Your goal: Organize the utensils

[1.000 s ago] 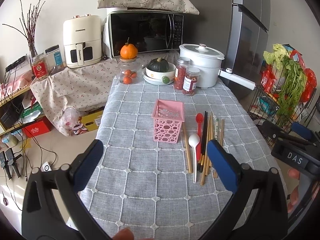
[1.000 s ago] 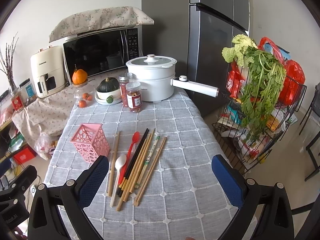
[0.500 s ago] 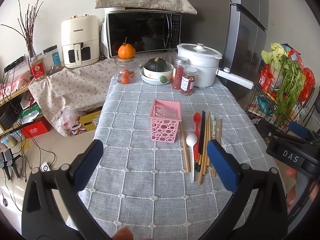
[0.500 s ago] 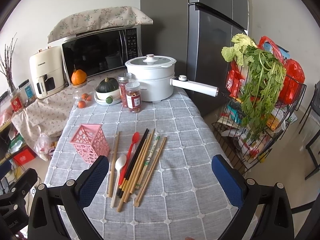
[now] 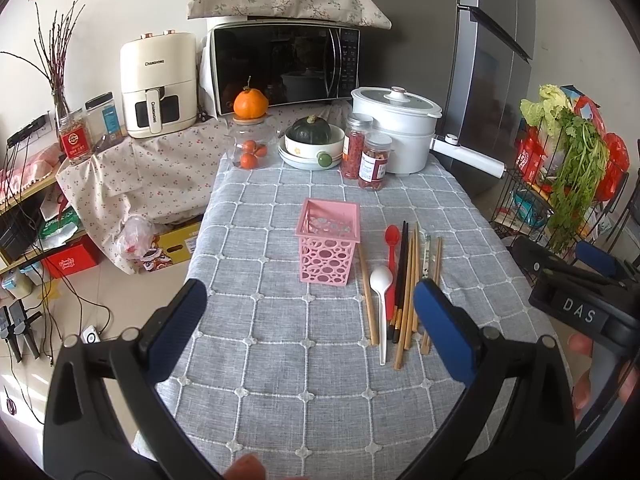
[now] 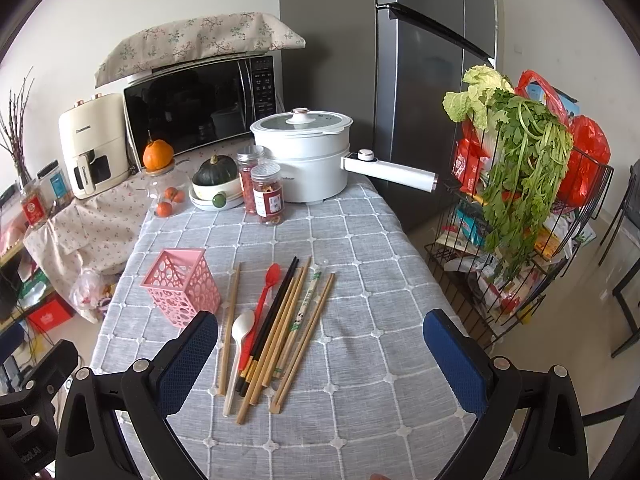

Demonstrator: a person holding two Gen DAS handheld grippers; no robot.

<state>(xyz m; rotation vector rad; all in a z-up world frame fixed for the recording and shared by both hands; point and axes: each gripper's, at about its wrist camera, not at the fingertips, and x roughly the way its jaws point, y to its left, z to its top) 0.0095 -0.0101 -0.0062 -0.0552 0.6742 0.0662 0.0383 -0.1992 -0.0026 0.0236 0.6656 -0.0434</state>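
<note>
A pink perforated holder (image 5: 329,247) (image 6: 182,291) stands upright and empty on the grey checked tablecloth (image 5: 280,344) (image 6: 360,360). To its right lie a white spoon (image 5: 381,304) (image 6: 240,344), a red spoon (image 5: 392,248) (image 6: 266,296), black chopsticks (image 5: 401,272) (image 6: 272,316) and several wooden chopsticks (image 5: 412,280) (image 6: 296,328) in a loose row. My left gripper (image 5: 310,320) is open and empty, held above the table's near edge. My right gripper (image 6: 320,344) is open and empty, above the table just near of the utensils.
At the table's far end stand a white pot (image 5: 394,132) (image 6: 304,156) with a long handle, two jars (image 5: 368,156) (image 6: 262,188), a bowl with a squash (image 5: 312,140) and an orange on a jar (image 5: 250,120). A wire rack of greens (image 6: 520,184) stands right of the table.
The left wrist view has drawn back a little from the table, so the holder and utensils look slightly farther. The right view barely changed. Both grippers stay open.
</note>
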